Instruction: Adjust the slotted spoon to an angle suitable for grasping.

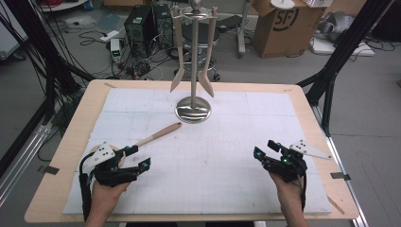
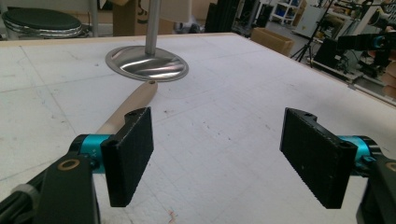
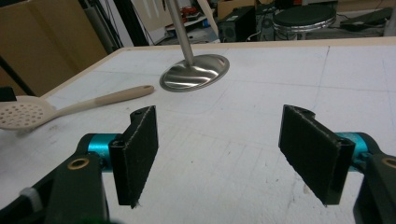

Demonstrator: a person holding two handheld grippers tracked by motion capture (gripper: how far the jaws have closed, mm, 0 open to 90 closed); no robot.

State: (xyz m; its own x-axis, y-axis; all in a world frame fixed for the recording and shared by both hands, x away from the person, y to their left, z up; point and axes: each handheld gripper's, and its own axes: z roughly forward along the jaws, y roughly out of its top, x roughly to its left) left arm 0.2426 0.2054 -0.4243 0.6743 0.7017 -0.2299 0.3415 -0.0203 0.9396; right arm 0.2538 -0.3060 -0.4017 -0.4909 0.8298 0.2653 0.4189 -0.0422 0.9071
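High view: a steel utensil stand with round base is seen beyond a beige wooden slotted spoon.
Left gripper: jaws spread wide, nothing held.
Right gripper: jaws spread wide, nothing held.

Utensils, stand and grippers, counted

One metal stand is on the table, with two wooden utensils hanging from it, one on the left and one on the right. One slotted spoon lies flat on the white mat. Two grippers are over the mat, the left gripper and the right gripper, each with two black jaws set apart.
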